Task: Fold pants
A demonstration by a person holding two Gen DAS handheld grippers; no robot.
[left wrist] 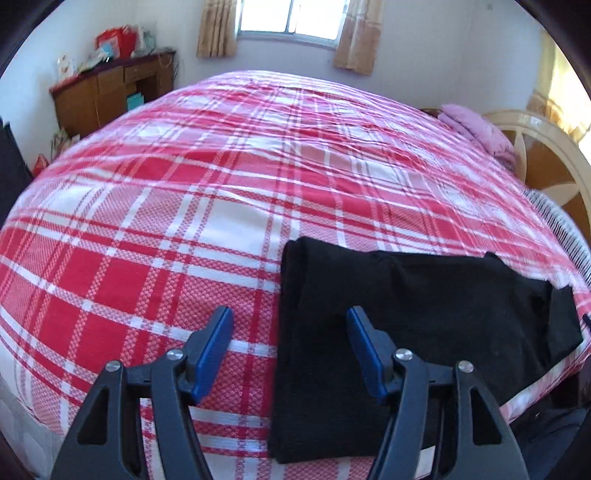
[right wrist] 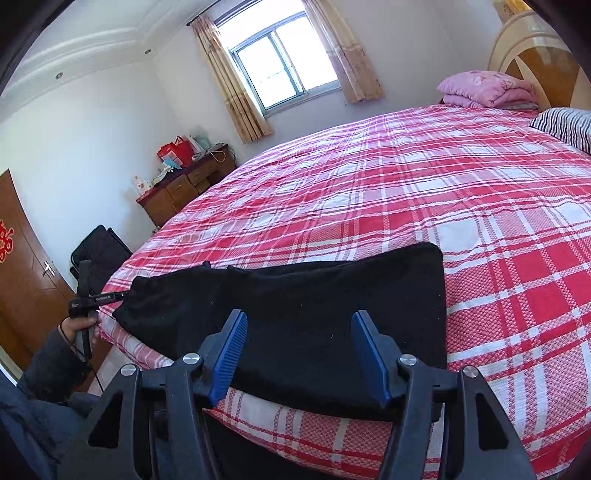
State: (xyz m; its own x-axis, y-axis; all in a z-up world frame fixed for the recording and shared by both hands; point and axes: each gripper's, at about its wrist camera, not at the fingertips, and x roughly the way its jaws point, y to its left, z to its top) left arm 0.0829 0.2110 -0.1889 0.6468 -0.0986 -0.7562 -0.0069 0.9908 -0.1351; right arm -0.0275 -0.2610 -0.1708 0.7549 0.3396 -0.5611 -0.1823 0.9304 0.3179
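Hovering with both jaws released, you have the black soft-fabric folded pants (left wrist: 406, 317) lying nine-to-three across the red plaid bed (left wrist: 166, 221), nearest your right gripper (right wrist: 299, 350).

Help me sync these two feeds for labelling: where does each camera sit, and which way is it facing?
Left wrist: on the left hand-held gripper, at the bed's near edge, facing across the plaid bed toward the window; its open fingers straddle the black pants' edge.
Right wrist: on the right hand-held gripper, facing the same way; open fingers above the pants; the person's left hand shows at far left.
Shared: pants, bed, window, wooden desk, pink blanket.
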